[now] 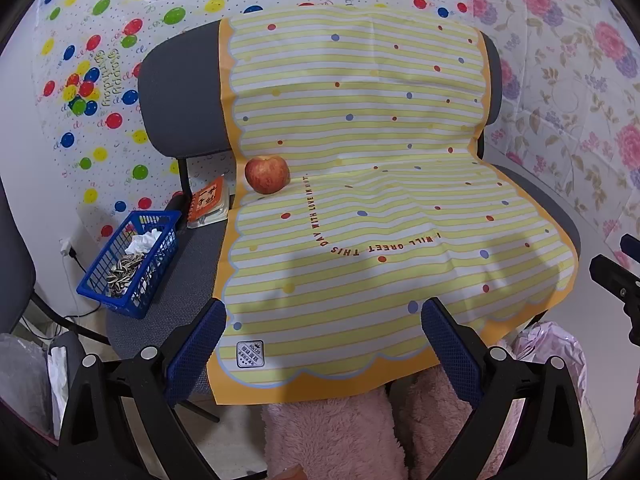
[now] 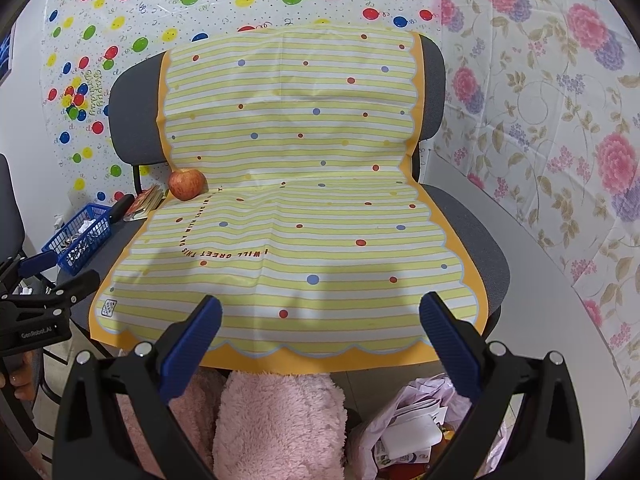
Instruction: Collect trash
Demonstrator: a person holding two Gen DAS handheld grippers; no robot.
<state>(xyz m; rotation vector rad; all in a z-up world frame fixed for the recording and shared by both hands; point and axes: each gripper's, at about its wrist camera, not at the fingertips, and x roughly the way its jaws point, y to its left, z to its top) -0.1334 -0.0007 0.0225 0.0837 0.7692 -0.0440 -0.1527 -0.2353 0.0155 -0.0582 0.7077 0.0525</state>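
Note:
A blue plastic basket [image 1: 128, 264] sits on the left of a grey chair seat and holds sunflower seed shells [image 1: 124, 270] and a crumpled white tissue [image 1: 144, 240]; it also shows in the right wrist view [image 2: 80, 236]. A pink trash bag [image 2: 420, 420] with paper scraps lies on the floor in front of the chair. My left gripper [image 1: 324, 336] is open and empty over the front edge of the yellow striped cloth [image 1: 360, 200]. My right gripper [image 2: 320, 332] is open and empty over the same cloth edge [image 2: 288, 208].
A red apple [image 1: 267, 174] rests on the cloth at the seat's back left. A small orange notepad [image 1: 208, 200] lies beside it. Pink fluffy fabric [image 2: 276, 424] is below the chair front. Balloon and flower print sheets cover the wall.

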